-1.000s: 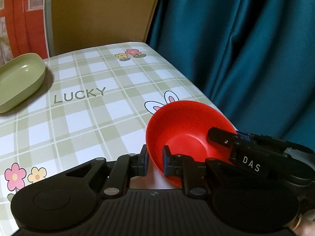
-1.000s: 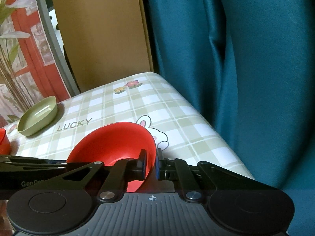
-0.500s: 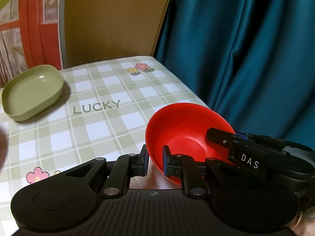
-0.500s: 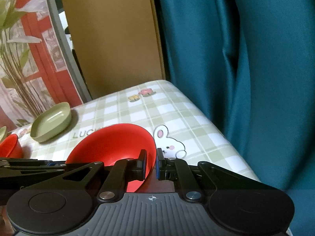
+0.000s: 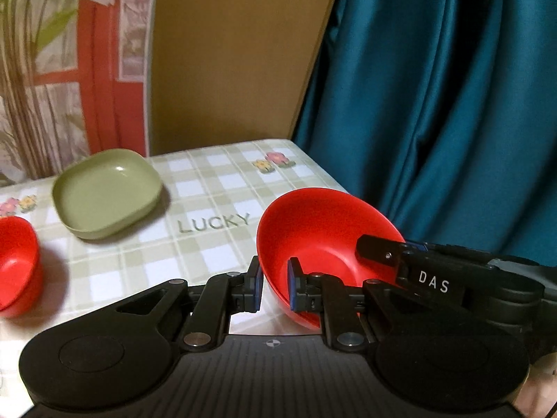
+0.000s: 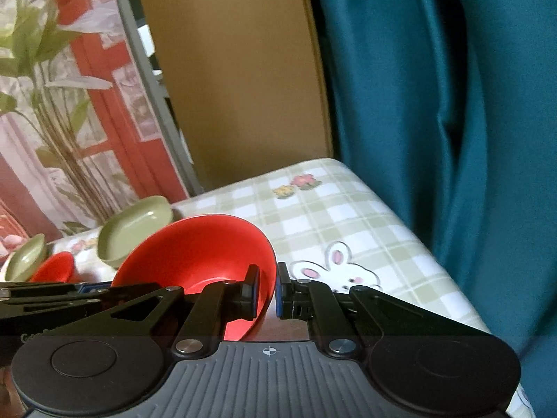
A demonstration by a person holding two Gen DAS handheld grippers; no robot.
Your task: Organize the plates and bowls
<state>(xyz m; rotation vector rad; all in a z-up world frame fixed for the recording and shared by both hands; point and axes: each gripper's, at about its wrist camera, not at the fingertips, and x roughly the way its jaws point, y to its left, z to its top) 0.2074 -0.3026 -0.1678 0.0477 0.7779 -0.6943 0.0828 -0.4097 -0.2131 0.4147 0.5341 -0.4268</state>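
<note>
Both grippers hold one red bowl [image 5: 323, 233] by its rim, lifted above the table. My left gripper [image 5: 275, 287] is shut on the bowl's near-left rim. My right gripper [image 6: 267, 294] is shut on its right rim; the bowl also shows in the right wrist view [image 6: 202, 247]. The right gripper's finger reaches into the bowl in the left wrist view. A green square plate [image 5: 106, 193] lies on the table to the far left. A second red bowl [image 5: 15, 264] sits at the left edge.
The checked tablecloth [image 5: 216, 188] ends at a right edge beside a teal curtain [image 5: 435, 104]. A brown board [image 5: 229, 52] stands behind the table. Another green dish [image 6: 24, 261] shows at the far left in the right wrist view.
Both grippers have lifted the red bowl higher and swung left. The green plate has shifted toward the centre of view and the second red bowl has come into sight.
</note>
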